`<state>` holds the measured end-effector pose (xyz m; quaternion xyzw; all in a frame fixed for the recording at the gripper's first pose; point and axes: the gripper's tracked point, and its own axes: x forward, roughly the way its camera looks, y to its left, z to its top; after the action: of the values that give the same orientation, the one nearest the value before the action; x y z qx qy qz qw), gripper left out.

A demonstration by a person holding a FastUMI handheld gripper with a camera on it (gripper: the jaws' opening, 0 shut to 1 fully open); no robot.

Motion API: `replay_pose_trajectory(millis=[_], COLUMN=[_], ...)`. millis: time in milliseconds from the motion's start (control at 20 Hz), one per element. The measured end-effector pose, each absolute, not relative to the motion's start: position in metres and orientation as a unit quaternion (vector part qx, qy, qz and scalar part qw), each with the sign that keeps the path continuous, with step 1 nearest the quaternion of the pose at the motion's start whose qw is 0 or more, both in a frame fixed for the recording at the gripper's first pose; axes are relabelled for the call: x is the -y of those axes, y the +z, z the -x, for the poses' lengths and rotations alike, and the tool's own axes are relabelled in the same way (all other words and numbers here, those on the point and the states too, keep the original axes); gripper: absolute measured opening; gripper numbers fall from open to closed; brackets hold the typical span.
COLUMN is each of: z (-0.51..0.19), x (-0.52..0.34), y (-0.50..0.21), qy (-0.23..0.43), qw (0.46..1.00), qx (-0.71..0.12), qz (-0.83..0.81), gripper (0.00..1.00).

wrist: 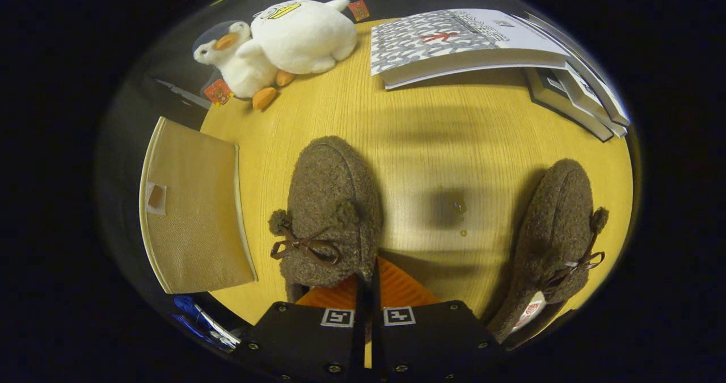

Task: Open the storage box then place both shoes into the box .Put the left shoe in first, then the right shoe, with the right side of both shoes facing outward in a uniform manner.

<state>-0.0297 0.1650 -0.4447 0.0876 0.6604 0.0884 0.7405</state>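
Two brown fleece shoes with pompom laces are in the gripper view. One shoe (332, 196) is right at my gripper (368, 275), toe pointing away. The fingers are shut together on the right side of its collar, and the shoe looks lifted a little off the wooden table (425, 127). The other shoe (558, 224) lies on the table to the right of the fingers, toe also pointing away, with a label inside its heel. A beige fabric storage box panel (193, 213) with pale trim and a small tab is beyond the table's left edge.
Two white plush ducks (283, 42) sit at the table's far left corner. A large patterned book (454, 42) lies far ahead, and a stack of books (578, 99) lies to its right. A dark shadow falls on the wood between the shoes.
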Motion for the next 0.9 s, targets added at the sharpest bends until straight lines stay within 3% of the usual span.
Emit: replay_pose_trajectory(millis=[350,900], z=[0.032,0.001], x=[-0.164,-0.233], y=[-0.409,-0.261], qy=[0.097,0.193], qw=[0.757,0.801], qx=[-0.644,-0.562], qz=[-0.057,-0.069], gripper=[0.05,0.05])
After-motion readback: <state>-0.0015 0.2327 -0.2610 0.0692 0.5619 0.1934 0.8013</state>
